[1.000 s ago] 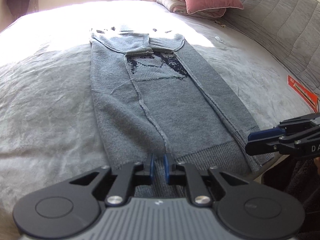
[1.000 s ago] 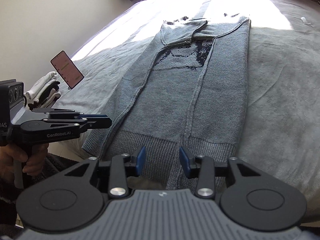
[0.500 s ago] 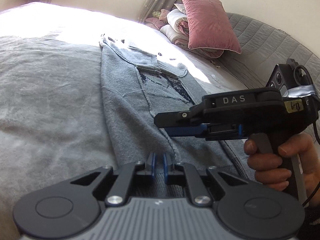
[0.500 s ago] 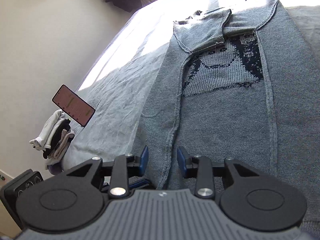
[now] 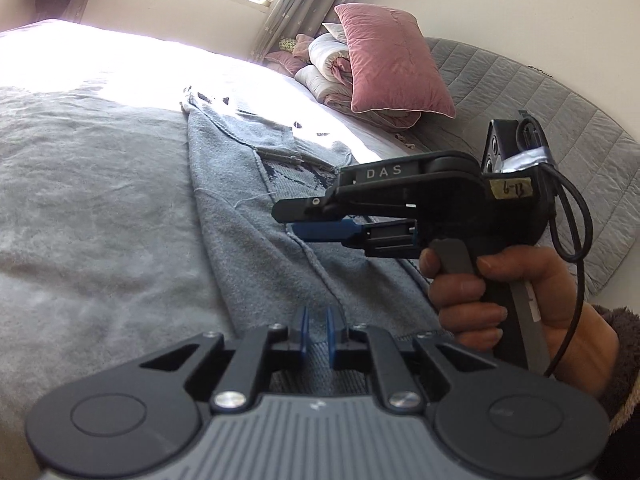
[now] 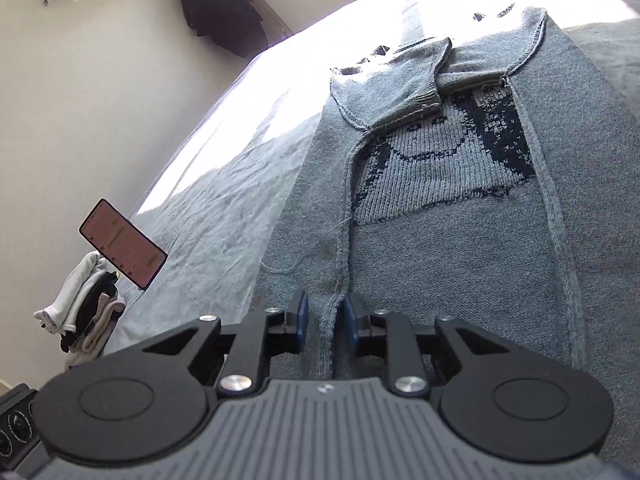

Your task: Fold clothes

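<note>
Two grippers work at the near hem of a grey sweater (image 6: 440,264) spread lengthwise on the bed (image 5: 92,216).

At bottom centre of the left wrist view, the left gripper (image 5: 316,334) has its blue pads drawn close together, a narrow gap remaining, with the ribbed hem between them. Whether the knit is clamped cannot be determined.

At bottom centre of the right wrist view, the right gripper (image 6: 323,322) stands partly open, and a raised fold of the sweater runs up between the pads without visible clamping. In the left wrist view this tool sits at centre right, held in the person's hand (image 5: 480,292).

Farther up, both sleeves lie folded inward over the dark knitted face pattern. At left, a phone (image 6: 122,244) stands tilted. At upper right, a pink pillow (image 5: 394,62) rests against the headboard.
</note>
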Motion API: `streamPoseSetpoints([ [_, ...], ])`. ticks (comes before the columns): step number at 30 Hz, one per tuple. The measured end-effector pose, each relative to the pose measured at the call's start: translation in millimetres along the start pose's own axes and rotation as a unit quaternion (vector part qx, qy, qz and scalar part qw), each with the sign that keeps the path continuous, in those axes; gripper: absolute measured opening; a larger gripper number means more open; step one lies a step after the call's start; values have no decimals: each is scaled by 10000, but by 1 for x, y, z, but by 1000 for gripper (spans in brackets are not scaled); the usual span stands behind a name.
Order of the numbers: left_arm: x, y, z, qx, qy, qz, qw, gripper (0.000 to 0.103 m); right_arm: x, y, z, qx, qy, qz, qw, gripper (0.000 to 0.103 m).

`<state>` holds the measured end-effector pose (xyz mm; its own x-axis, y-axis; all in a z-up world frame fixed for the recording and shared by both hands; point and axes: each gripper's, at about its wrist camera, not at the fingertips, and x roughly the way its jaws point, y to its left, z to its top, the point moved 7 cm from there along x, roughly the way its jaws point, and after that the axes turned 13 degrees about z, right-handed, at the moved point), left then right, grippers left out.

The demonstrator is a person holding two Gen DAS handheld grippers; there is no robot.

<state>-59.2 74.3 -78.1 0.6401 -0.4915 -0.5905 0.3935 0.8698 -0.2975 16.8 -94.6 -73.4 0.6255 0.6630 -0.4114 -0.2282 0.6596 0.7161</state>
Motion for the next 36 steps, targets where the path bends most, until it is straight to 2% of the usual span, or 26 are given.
streamPoseSetpoints([
  [2, 1, 0, -1, 27, 29, 31, 10000, 8, 10, -3, 8, 20, -49, -60, 10000, 30],
  [3, 2, -1, -2, 48, 43, 45, 10000, 8, 15, -5, 11, 23, -68, -91, 9999, 26],
  [4, 2, -1, -2, 70, 58, 59, 9999, 8, 18, -5, 13, -77, -101, -190, 9997, 3],
  [6, 3, -1, -4, 134, 97, 75, 9998, 8, 16, -5, 15, -409, -256, -503, 9976, 5],
  [9, 4, 2, -4, 111, 147, 21, 9998, 9, 13, -11, 13, -415, -224, -646, 9968, 4],
  [14, -3, 5, 3, -91, -79, -77, 9999, 9, -7, -4, 19, -405, -260, -716, 9963, 23],
  [16, 3, 3, -1, 54, 101, 59, 9999, 9, -21, -1, 23, -647, -356, -974, 9925, 38],
  [18, 10, -1, -5, 314, 224, 211, 9990, 9, -35, -3, 22, -763, -384, -1218, 9889, 39],
  [20, 10, -6, -4, 472, 189, 298, 9983, 9, -50, -9, 19, -793, -372, -1472, 9852, 39],
  [23, 9, -8, -3, 398, 182, 319, 9985, 10, -62, -25, 8, -674, -266, -1671, 9833, 39],
  [28, -5, -15, -3, 423, 401, 193, 9981, 10, -89, -22, -9, -515, -299, -1376, 9887, 39],
  [30, -8, -17, -4, 424, 667, 253, 9966, 11, -102, -17, -14, -517, -346, -1285, 9898, 40],
  [36, -18, -24, -9, 369, 1246, 372, 9908, 11, -121, -25, -44, -242, -16, -1340, 9907, 44],
])
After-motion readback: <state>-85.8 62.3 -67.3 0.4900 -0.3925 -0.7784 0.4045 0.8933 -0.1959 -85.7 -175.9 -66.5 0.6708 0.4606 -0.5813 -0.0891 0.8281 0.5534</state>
